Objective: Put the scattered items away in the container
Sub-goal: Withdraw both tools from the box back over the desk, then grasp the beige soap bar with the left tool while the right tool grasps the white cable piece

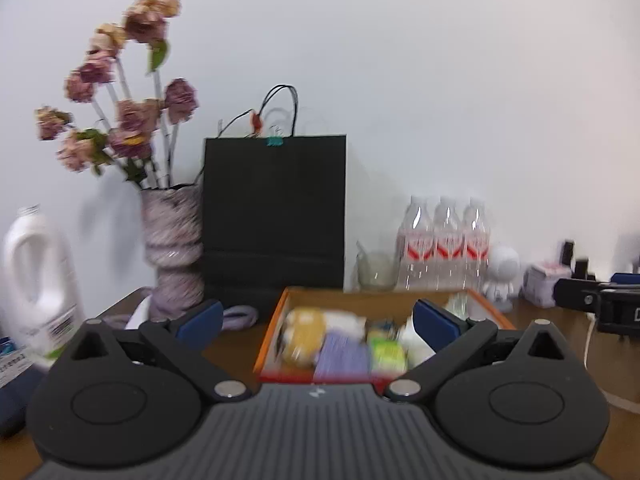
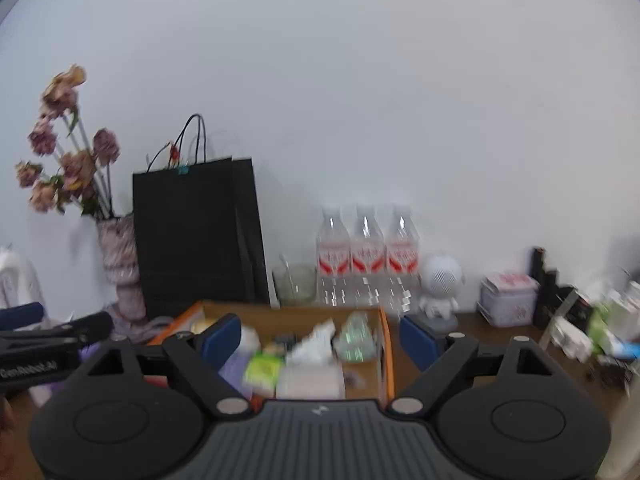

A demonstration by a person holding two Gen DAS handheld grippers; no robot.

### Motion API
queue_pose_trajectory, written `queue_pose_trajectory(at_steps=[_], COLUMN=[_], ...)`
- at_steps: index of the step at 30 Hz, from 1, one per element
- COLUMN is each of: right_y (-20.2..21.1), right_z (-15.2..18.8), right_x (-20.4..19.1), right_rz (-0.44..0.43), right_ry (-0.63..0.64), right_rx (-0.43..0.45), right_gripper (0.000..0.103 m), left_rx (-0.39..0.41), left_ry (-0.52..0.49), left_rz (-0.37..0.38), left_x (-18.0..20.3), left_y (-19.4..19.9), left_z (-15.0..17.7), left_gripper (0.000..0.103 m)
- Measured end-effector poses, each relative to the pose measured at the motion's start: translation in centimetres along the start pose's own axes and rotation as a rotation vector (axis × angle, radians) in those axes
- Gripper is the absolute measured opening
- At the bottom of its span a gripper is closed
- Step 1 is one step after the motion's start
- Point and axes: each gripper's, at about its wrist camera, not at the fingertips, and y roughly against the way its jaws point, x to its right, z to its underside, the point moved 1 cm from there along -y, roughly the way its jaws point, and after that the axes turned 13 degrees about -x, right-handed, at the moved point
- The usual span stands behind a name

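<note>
While motion blur smears the packets in the orange-rimmed cardboard box, the left gripper and right gripper gape wide, empty.

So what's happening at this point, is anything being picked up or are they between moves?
Between moves. Both handheld tools are open and empty: the left tool and the right tool each face the orange-rimmed cardboard box on the wooden table. The box already holds several blurred packets. A few loose items lie on the table to the right, outside the box.
</note>
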Motion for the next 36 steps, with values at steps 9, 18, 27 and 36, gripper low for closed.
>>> queue_pose_trajectory(at_steps=[9, 18, 27, 36], right_y=[7.8, 10.9, 4.8, -8.9], right_z=[12.4, 16.9, 10.3, 6.4], right_x=[-1.7, -3.0, -1.5, -1.4], right_rz=[-0.071, -0.06, -0.045, -0.138], right_ry=[-0.007, 0.124, 0.146, 0.214], right_rx=[-0.055, 0.0, -0.07, -0.25], right_gripper=[0.088, 0.082, 0.068, 0.035], left_rx=[-0.12, -0.138, -0.187, -0.365], left_ry=[0.019, -0.026, -0.042, -0.185], left_rz=[0.056, 0.057, 0.148, 0.259], left_x=[-2.0, -3.3, -5.3, -4.1], left_y=[7.8, 9.7, 2.0, -12.6], left_z=[9.8, 11.7, 6.9, 4.5], left_gripper=[0.103, 0.103, 0.098, 0.069])
